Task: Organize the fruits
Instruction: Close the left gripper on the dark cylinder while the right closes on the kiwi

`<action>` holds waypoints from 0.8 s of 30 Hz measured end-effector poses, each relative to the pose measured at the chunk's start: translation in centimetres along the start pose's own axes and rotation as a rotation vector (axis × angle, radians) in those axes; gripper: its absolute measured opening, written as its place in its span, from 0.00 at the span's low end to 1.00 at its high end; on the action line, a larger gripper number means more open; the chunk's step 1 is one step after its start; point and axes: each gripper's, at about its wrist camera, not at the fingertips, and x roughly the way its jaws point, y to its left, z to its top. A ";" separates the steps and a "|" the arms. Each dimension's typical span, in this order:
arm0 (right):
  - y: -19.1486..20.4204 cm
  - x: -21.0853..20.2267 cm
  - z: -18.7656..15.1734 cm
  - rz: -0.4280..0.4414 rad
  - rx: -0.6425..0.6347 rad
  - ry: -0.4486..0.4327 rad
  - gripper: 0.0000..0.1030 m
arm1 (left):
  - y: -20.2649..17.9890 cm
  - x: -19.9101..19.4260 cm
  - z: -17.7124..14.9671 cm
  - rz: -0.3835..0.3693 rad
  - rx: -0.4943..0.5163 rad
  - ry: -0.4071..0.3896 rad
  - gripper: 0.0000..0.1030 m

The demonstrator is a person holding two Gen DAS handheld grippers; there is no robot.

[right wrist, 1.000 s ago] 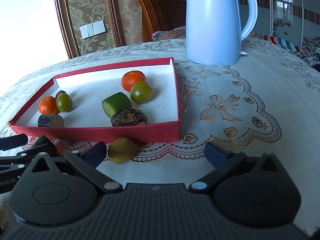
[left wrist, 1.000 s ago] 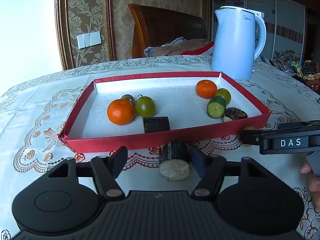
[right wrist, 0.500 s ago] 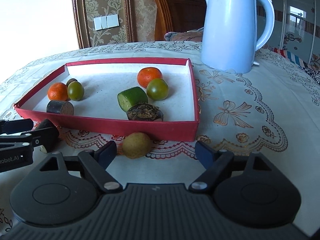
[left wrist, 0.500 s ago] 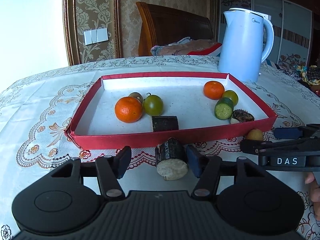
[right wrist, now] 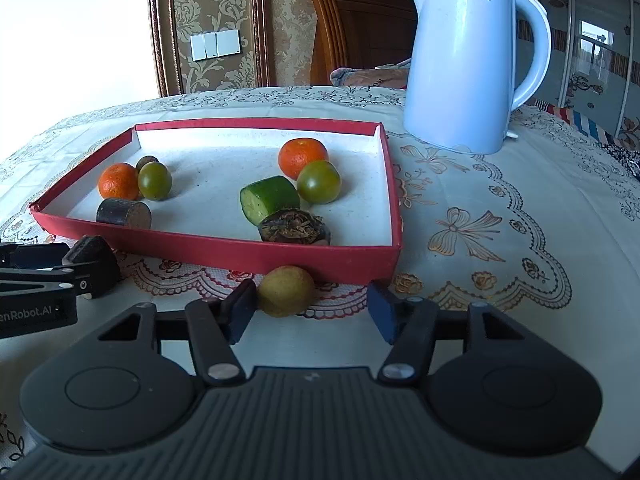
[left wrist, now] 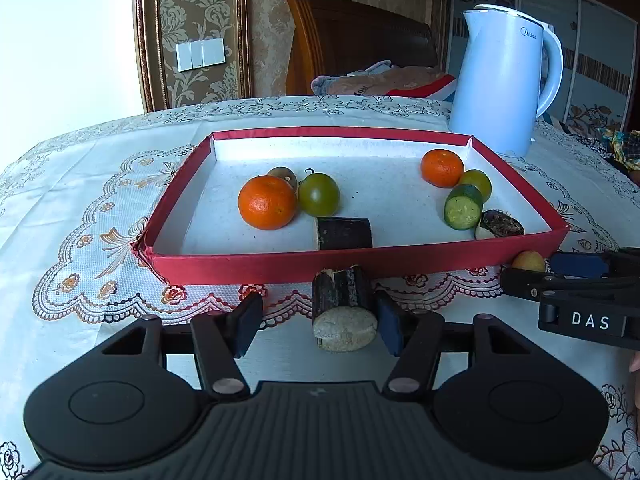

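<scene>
A red tray [left wrist: 256, 266] [right wrist: 336, 266] holds two oranges, two green tomatoes, a cucumber piece [left wrist: 463, 207], a dark cane piece [left wrist: 345, 233] and a dark husky fruit [right wrist: 294, 228]. My left gripper [left wrist: 318, 322] is open around a dark cane piece [left wrist: 343, 308] lying on the cloth before the tray, against the right finger. My right gripper [right wrist: 312, 312] is open around a small yellow fruit [right wrist: 285, 291], which lies by its left finger at the tray's front wall.
A pale blue kettle [right wrist: 464, 68] stands behind the tray's right corner. A wooden chair [left wrist: 356, 44] with clothes stands beyond the table. The lace tablecloth [right wrist: 500, 216] spreads to the right of the tray.
Both grippers have moved forward towards the tray. The cane piece now lies deeper between the left fingers, and the yellow fruit has come between the right fingers. Both remain open.
</scene>
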 end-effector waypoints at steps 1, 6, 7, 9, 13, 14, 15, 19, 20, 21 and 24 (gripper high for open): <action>0.0 -0.1 0.0 0.007 0.003 0.000 0.53 | 0.0 0.0 0.0 0.001 0.001 0.000 0.58; 0.2 -0.5 -0.4 0.031 -0.024 -0.006 0.48 | -0.1 0.0 0.0 0.008 0.003 -0.001 0.58; 0.2 -0.6 -0.5 0.035 -0.025 -0.007 0.45 | -0.1 0.0 0.0 0.008 0.003 -0.001 0.58; 0.1 -0.8 -0.6 0.045 -0.022 -0.008 0.44 | -0.1 0.0 0.0 0.008 0.004 -0.001 0.58; 0.3 -1.1 -0.8 0.051 -0.029 -0.011 0.40 | -0.1 0.1 0.0 0.009 0.004 0.000 0.58; 0.4 -1.1 -0.7 0.055 -0.031 -0.012 0.38 | -0.1 0.1 0.0 0.009 0.002 0.000 0.58; 0.4 -1.0 -0.6 0.058 -0.030 -0.012 0.36 | -0.1 0.0 0.0 0.009 0.001 0.000 0.58; 0.7 -0.5 -0.2 0.049 -0.027 -0.007 0.36 | 0.0 0.1 0.0 0.009 -0.003 0.002 0.57; 0.7 -0.4 -0.2 0.050 -0.026 -0.008 0.33 | 0.0 0.0 0.0 0.009 -0.001 0.000 0.57; 0.8 -0.3 -0.1 0.046 -0.030 -0.010 0.28 | -0.1 0.0 0.0 0.009 0.002 -0.001 0.56; 0.8 -0.3 -0.2 0.045 -0.032 -0.014 0.28 | -0.2 -0.1 -0.1 0.001 0.012 -0.007 0.50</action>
